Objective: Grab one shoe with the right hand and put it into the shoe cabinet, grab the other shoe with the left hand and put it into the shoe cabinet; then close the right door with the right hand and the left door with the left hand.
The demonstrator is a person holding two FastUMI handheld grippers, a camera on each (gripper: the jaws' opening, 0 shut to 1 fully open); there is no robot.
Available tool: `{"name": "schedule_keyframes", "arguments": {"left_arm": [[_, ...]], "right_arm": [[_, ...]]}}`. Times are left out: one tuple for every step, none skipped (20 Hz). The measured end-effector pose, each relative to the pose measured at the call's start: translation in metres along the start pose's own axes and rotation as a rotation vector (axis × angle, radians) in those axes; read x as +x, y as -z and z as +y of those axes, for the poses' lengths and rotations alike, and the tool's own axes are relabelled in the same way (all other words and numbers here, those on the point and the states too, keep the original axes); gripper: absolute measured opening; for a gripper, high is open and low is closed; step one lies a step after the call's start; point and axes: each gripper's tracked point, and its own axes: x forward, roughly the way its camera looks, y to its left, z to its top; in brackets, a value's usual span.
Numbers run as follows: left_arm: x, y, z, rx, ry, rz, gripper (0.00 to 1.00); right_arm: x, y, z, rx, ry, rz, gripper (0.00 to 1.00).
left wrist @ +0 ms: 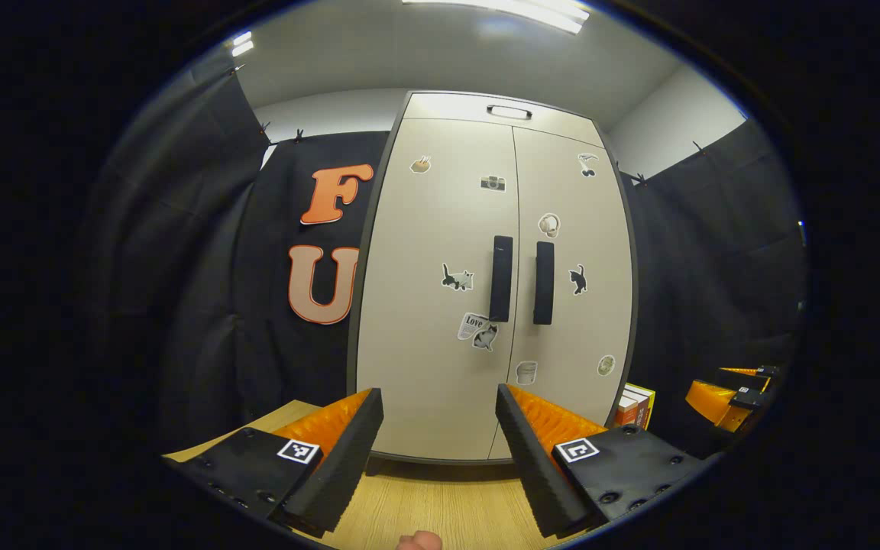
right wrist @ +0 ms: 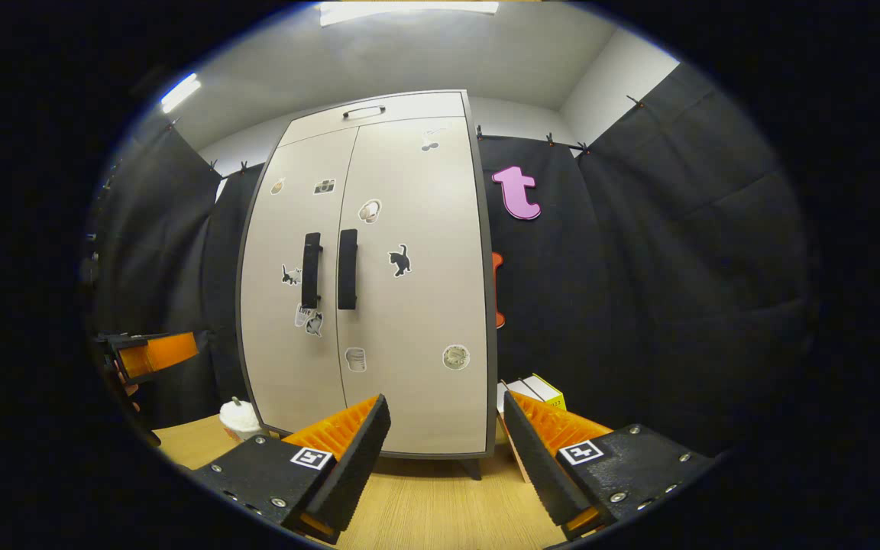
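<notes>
While both doors are sitting closed, the left claw [left wrist: 440, 451] and right claw [right wrist: 446, 454] are hovering wide and empty before the shoe cabinet [left wrist: 486, 290].

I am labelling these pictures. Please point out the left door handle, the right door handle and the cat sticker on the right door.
left door handle [left wrist: 500, 278]: left gripper view, middle of the bar.
right door handle [left wrist: 544, 283]: left gripper view, middle of the bar.
cat sticker [right wrist: 400, 260]: right gripper view, the cat's body.
</notes>
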Motion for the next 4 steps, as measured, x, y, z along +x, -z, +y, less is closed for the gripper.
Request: {"name": "schedule_keyframes", "arguments": {"left_arm": [[-0.0027,0.0017,0.0002,0.005,-0.005,-0.005,0.96],[-0.0041,0.0036,-0.0023,0.005,-0.002,-0.007,0.96],[-0.0066,0.0061,-0.0055,-0.003,0.007,-0.003,0.96],[-0.0079,0.0105,-0.0074,-0.011,0.015,0.007,0.99]], "right_arm": [[-0.0010,0.0018,0.0021,0.002,-0.002,0.002,0.92],[-0.0022,0.0038,0.0040,0.005,-0.006,0.003,0.92],[-0.0022,0.0058,0.0056,0.006,-0.006,0.005,0.92],[-0.0036,0.0075,0.0062,0.007,-0.006,0.006,0.92]]}}
